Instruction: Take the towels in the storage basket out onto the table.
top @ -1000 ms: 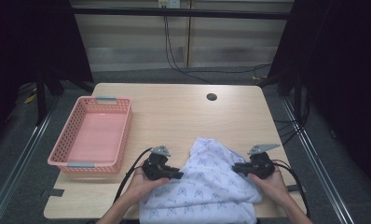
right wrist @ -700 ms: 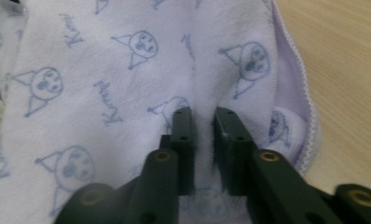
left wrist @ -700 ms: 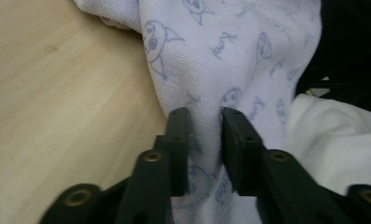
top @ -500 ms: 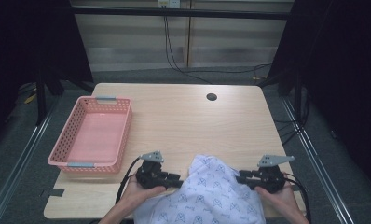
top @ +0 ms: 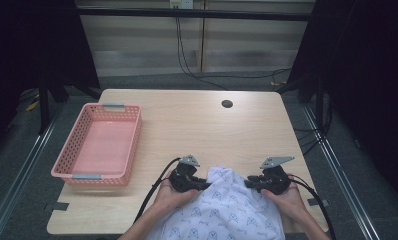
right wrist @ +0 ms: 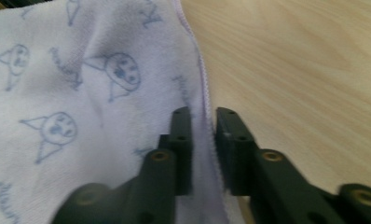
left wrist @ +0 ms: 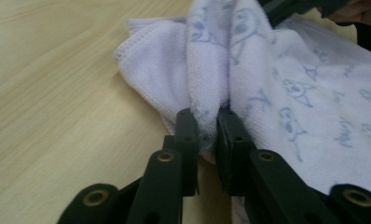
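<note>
The left gripper (left wrist: 207,128) pinches a bunched fold of the printed towel (top: 227,210), its jaws having just been closing. The right gripper (right wrist: 203,135) clamps the towel's hemmed edge, likewise just closing. The towel lies at the table's (top: 197,125) near edge between both hands. A pink basket (top: 82,172) sits well apart, leftward.

White towel (top: 227,210), blue cartoon print

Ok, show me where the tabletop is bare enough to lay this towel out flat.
The light wooden table is bare from the pink plastic basket across to its right edge, past the small dark round hole. It is crowded at the near edge, where the white patterned towel sits between both hands.
</note>
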A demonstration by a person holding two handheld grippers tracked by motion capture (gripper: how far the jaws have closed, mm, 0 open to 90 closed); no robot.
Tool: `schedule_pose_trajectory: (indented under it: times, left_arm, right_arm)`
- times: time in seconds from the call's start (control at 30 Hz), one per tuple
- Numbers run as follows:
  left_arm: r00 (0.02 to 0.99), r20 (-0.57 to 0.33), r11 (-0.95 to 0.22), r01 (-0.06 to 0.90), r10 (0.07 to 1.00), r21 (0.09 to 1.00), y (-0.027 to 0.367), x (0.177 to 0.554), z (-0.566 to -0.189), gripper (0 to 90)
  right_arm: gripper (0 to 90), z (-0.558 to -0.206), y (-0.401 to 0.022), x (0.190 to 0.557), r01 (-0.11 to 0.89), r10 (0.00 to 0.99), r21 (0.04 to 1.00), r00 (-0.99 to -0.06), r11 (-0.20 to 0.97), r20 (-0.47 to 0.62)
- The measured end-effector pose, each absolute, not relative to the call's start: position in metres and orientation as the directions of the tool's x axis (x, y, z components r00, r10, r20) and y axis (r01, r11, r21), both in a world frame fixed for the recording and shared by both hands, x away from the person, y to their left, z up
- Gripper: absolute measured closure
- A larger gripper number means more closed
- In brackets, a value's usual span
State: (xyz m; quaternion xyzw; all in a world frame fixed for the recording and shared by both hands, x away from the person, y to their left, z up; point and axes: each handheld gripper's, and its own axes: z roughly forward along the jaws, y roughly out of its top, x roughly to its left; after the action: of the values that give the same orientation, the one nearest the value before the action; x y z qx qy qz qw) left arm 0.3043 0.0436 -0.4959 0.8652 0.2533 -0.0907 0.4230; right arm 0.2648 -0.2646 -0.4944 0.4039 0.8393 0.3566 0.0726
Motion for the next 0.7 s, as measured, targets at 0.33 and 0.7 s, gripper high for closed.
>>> schedule_pose_trajectory:
  times: [0.33, 0.7]
  left_arm:
    - [0.837, -0.339, -0.313, 0.490, 0.428, 0.814, 0.104, 0.313, -0.438, 83.2]
    - [0.882, -0.178, -0.349, 0.348, 0.436, 0.870, 0.132, 0.292, -0.378, 82.2]
  right_arm:
    - [90.0, -0.436, -0.293, 0.259, 0.523, 0.765, 0.817, -0.620, 0.241, 0.172]
    - [90.0, -0.384, -0.289, 0.244, 0.385, 0.762, 0.901, -0.639, 0.201, 0.103]
